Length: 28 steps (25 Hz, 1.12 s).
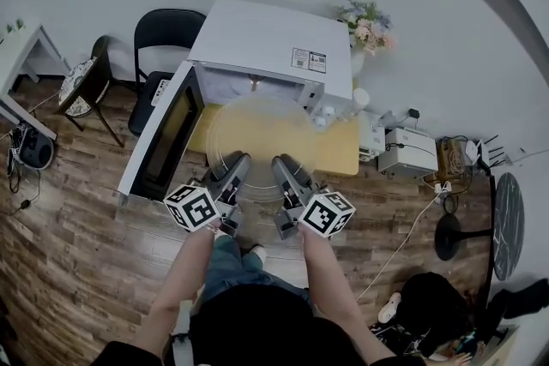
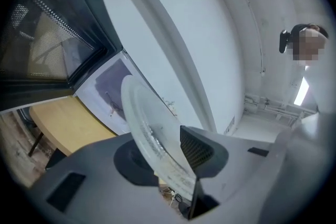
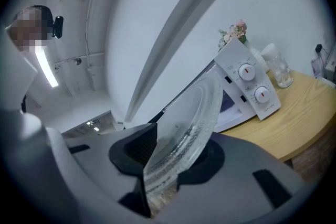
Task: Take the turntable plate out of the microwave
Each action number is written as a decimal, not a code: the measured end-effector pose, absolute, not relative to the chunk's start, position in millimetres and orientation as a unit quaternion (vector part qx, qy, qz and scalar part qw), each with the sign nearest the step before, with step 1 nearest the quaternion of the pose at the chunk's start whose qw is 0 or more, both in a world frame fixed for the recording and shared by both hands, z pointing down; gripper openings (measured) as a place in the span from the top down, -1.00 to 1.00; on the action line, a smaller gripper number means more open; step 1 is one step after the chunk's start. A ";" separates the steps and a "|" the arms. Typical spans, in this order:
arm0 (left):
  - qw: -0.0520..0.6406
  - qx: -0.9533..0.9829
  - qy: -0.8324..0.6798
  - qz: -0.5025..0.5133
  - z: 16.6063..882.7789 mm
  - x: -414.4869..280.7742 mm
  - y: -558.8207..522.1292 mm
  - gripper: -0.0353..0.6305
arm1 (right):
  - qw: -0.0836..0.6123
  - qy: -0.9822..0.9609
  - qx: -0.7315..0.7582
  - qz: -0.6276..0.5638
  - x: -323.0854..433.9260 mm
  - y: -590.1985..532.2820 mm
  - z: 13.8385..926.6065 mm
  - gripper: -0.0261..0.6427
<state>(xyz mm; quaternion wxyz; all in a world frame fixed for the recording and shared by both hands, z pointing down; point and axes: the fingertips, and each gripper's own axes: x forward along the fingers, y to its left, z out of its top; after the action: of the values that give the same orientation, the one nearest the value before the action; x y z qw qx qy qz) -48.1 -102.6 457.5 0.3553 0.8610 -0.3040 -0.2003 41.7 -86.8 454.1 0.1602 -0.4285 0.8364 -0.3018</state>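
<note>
The clear round glass turntable plate (image 1: 257, 137) is outside the white box microwave (image 1: 270, 43), in front of its open cavity and above the pale wooden table (image 1: 341, 148). The left gripper (image 1: 233, 167) and the right gripper (image 1: 287, 169) each clamp the plate's near rim between their jaws.

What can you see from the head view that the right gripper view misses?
Only the head view shows the left claw, the swung-open door and a black chair. Only the right gripper view shows two control dials and a clear cup beside them. Both show the right claw gripping the rim of the glass turntable plate, the white microwave, the flowers and the wooden table.
</note>
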 end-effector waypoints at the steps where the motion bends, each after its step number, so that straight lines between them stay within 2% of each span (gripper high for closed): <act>1: 0.351 0.863 -0.303 -0.201 453.7 -48.2 -102.1 0.56 | 0.161 0.838 -0.428 -0.298 41.5 -86.2 450.4 0.55; 28: 0.190 0.926 -0.237 -0.224 329.7 -51.3 -148.0 0.50 | 0.207 0.871 -0.427 -0.125 33.7 -126.4 326.7 0.52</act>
<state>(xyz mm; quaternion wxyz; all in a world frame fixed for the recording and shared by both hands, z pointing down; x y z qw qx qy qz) -51.3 -148.0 329.7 0.1899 0.9262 -0.2369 -0.2236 33.7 -126.4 326.7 0.2071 -0.4269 0.8713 -0.1249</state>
